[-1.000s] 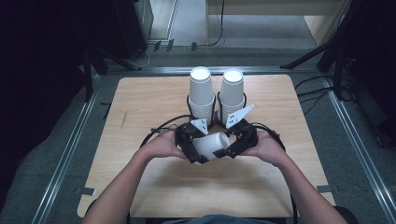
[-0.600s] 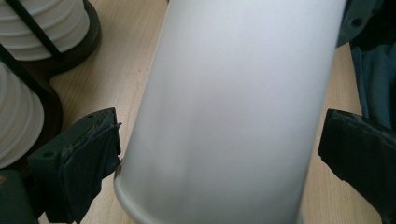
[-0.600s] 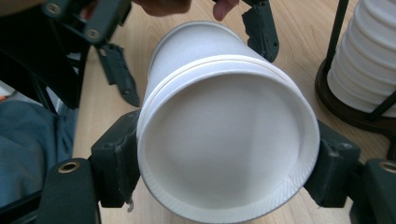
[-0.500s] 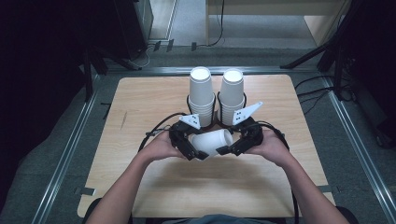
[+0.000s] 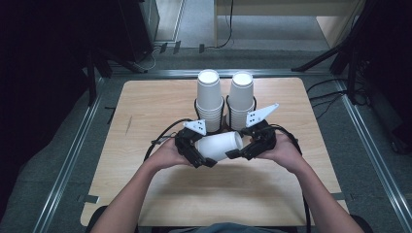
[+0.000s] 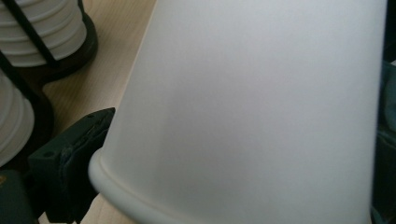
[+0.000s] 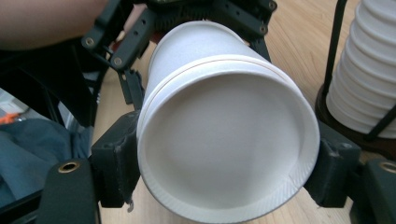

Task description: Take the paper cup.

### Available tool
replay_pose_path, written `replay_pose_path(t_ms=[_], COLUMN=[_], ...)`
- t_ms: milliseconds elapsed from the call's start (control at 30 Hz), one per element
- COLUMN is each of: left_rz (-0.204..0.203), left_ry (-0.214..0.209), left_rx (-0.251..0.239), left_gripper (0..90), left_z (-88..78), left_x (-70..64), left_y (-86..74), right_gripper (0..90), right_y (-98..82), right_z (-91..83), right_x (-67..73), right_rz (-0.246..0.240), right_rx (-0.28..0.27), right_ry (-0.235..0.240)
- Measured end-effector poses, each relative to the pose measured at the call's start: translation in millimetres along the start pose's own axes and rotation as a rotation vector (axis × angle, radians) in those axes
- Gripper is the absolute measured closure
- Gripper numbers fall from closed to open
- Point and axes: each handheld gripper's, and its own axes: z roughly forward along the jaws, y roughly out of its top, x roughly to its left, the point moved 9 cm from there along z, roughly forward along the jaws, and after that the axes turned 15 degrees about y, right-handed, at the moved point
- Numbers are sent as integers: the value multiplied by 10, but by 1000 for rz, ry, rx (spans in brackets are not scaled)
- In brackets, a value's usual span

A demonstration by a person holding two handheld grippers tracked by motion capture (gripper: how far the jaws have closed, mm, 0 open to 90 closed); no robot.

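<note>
Camera set-up: one fixed overhead view and two gripper-mounted close views, all meeting on the white paper cup (image 5: 219, 145).

High view: above the person's edge of the table (image 5: 145, 102), facing forward and down, far off, the cup at centre. Left gripper view: pressed near the cup's side wall (image 6: 261, 107), its rim low. Right gripper view: close, facing the cup's base (image 7: 224, 149). Both gripper views share the cup stacks (image 6: 42, 32) (image 7: 369, 70) behind the cup.

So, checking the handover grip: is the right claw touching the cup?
Touching. Right gripper view shows the right claw pressed against both sides of the cup base.
</note>
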Motion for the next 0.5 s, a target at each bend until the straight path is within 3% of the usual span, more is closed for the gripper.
replay_pose_path(t_ms=[167, 500], left_rz=[8, 23], left_ry=[-1, -20], left_rx=[-19, 23], left_gripper=[63, 91], left_z=[-25, -17], left_x=[3, -2], left_y=[10, -32], right_gripper=[247, 241], right_y=[7, -20], right_z=[1, 29], right_x=[4, -1], right_rz=[3, 11], right_rx=[-10, 0], right_ry=[13, 24])
